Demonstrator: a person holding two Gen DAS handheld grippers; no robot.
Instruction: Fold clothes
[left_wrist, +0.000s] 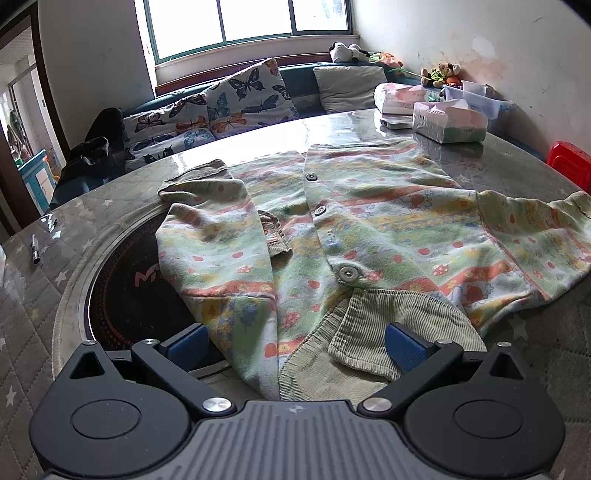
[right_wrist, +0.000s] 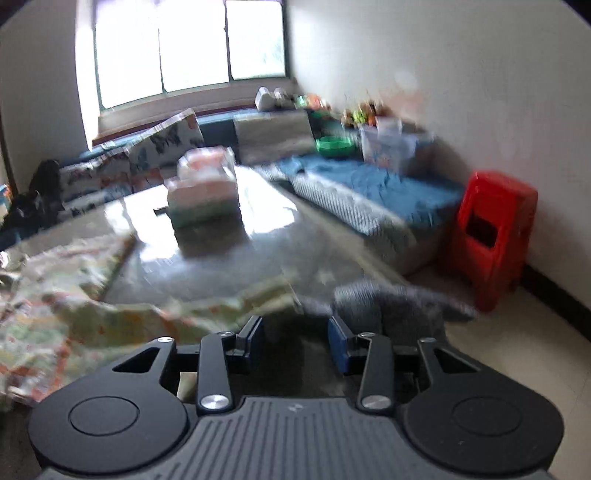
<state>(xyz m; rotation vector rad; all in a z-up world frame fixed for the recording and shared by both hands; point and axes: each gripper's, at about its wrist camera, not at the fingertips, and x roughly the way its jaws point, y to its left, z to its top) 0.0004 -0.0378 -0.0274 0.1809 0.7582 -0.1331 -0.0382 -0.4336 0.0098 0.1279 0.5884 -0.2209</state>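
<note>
A child's button-up jacket (left_wrist: 369, 221) with a pastel pattern and a green corduroy collar (left_wrist: 388, 325) lies spread on the round table (left_wrist: 498, 166). One sleeve (left_wrist: 214, 236) is folded across the body; the other sleeve (left_wrist: 535, 229) stretches out to the right. My left gripper (left_wrist: 295, 347) is open wide at the collar end, with fabric lying between its blue pads (left_wrist: 406, 347) and no pinch on it. In the blurred right wrist view, my right gripper (right_wrist: 297, 345) is open over bare table, nothing between its fingers. The jacket's sleeve (right_wrist: 110, 314) lies to its left.
A round black hob (left_wrist: 122, 295) is set into the table under the jacket. Tissue boxes (left_wrist: 447, 122) stand at the far side, and a pen (left_wrist: 36, 249) lies at the left. A red stool (right_wrist: 491, 236) and a sofa (left_wrist: 240, 99) stand beyond the table.
</note>
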